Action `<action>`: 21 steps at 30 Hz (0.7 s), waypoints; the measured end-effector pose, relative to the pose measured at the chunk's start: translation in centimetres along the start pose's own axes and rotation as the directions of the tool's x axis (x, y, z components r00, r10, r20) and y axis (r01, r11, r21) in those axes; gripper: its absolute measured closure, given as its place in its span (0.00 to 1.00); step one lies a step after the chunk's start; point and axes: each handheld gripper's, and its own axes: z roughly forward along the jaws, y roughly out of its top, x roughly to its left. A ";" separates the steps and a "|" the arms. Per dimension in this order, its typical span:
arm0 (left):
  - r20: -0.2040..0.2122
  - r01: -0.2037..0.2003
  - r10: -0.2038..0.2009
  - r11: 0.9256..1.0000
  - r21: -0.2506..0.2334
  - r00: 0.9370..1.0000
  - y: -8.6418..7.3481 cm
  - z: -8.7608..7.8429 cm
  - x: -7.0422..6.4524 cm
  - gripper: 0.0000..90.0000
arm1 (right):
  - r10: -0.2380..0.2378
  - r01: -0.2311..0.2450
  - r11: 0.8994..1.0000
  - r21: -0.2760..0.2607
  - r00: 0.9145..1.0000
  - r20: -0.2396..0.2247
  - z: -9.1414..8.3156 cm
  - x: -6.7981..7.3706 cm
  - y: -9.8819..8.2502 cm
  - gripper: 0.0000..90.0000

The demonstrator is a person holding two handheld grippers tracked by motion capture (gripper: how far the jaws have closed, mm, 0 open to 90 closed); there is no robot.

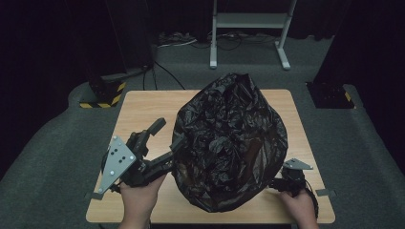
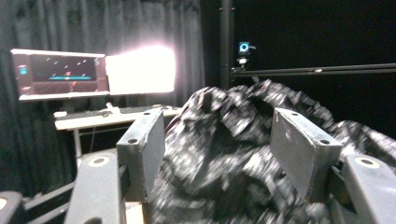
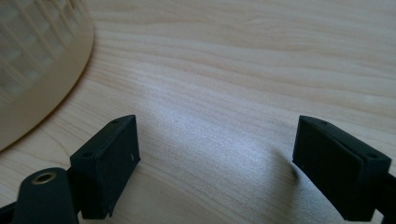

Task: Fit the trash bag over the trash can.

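Observation:
A crumpled black plastic bag [image 1: 229,143] bulges over the middle of the wooden table [image 1: 143,109]. My left gripper [image 1: 167,135] reaches in from the left, and its right-hand jaw lies against the bag's side. In the left gripper view the left gripper [image 2: 222,154] stands open, the bag [image 2: 224,135] bunched between and behind the jaws with no pad pressing on it. My right gripper [image 1: 279,182] sits at the bag's lower right edge, its tips hidden by the plastic. In the right gripper view the right gripper [image 3: 215,163] is open over bare wood, beside a cream latticed basket [image 3: 37,65].
A white metal stand [image 1: 248,21] and loose cables lie on the floor beyond the table. A black and yellow striped block [image 1: 107,98] sits off the table's far left corner. A lit monitor [image 2: 60,74] stands on a desk behind the bag.

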 end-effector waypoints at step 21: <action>-0.054 0.058 -0.055 0.996 0.063 0.997 -5.7 -1.9 1.2 0.37 | -0.011 0.009 0.913 -0.409 1.000 -0.003 -12.7 2.0 3.7 0.17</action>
